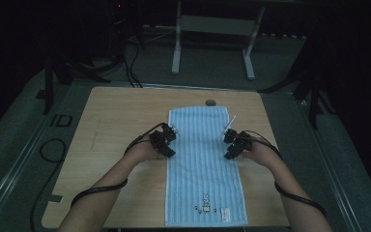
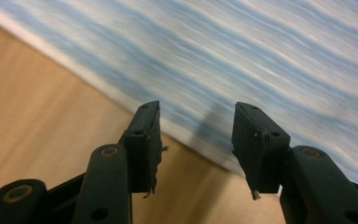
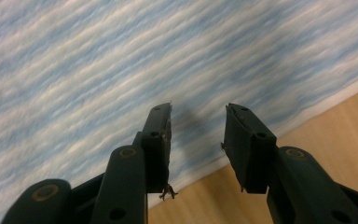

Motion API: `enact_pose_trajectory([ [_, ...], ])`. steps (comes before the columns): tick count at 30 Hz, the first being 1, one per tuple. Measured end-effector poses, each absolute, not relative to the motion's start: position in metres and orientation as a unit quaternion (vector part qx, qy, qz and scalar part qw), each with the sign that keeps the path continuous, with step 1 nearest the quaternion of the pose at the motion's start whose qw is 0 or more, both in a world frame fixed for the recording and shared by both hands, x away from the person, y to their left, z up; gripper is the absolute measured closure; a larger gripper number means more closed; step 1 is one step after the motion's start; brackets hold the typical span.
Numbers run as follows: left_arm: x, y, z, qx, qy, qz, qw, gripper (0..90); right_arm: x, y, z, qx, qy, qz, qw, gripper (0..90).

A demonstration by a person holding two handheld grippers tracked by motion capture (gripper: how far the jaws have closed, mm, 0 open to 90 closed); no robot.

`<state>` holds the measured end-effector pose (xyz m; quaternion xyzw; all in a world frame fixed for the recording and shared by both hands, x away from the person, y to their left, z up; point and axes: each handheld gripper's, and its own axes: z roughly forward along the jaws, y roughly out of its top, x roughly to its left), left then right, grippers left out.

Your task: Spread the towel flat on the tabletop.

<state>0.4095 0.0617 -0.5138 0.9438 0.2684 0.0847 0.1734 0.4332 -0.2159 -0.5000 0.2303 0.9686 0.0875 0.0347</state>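
A: Where's the towel?
B: The towel (image 1: 205,169), blue and white striped, lies flat along the middle of the wooden table (image 1: 116,125). Long way runs from the near edge toward the far edge. Small printed marks and a label near its near end.
A: Left gripper?
B: The left gripper (image 1: 170,141) sits at the towel's left edge, about halfway along. In the left gripper view its jaws stand apart with nothing between them, the towel's edge (image 2: 135,100) just past the tips. Released.
A: Right one?
B: The right gripper (image 1: 231,144) is at the towel's right edge, across from the left. In the right gripper view the jaws gape too, cloth (image 3: 121,70) beneath and beyond them, hem and bare wood to one side. Nothing gripped.
A: Touching the towel?
B: Can't tell; both gripper views are blurred.
A: Anything else?
B: Cables trail back along both forearms.
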Motion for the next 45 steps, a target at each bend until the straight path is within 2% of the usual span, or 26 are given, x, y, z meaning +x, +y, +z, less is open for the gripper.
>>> enact_pose_trajectory([
  [6,0.398,0.053,-0.523,0.952,0.248,0.066,0.165,51.9,0.417,-0.22,-0.517,0.231,0.969,0.08,0.023,60.9],
  [10,0.395,0.056,-0.524,0.95,0.256,0.056,0.171,51.9,0.408,-0.224,-0.517,0.237,0.967,0.086,0.021,60.4],
  [19,0.369,0.056,-0.523,0.959,0.231,0.043,0.16,51.5,0.379,-0.225,-0.517,0.225,0.97,0.085,0.022,59.5],
  [23,0.345,0.052,-0.522,0.966,0.213,0.033,0.144,50.8,0.362,-0.225,-0.517,0.22,0.972,0.079,0.017,59.3],
  [29,0.341,0.054,-0.523,0.966,0.211,0.031,0.149,48.7,0.35,-0.221,-0.517,0.214,0.974,0.071,0.021,59.1],
  [35,0.355,0.058,-0.523,0.963,0.216,0.029,0.158,46.5,0.357,-0.221,-0.517,0.216,0.973,0.075,0.019,57.7],
  [45,0.393,0.061,-0.524,0.956,0.24,0.035,0.164,44.2,0.399,-0.219,-0.517,0.238,0.968,0.081,0.01,54.8],
])
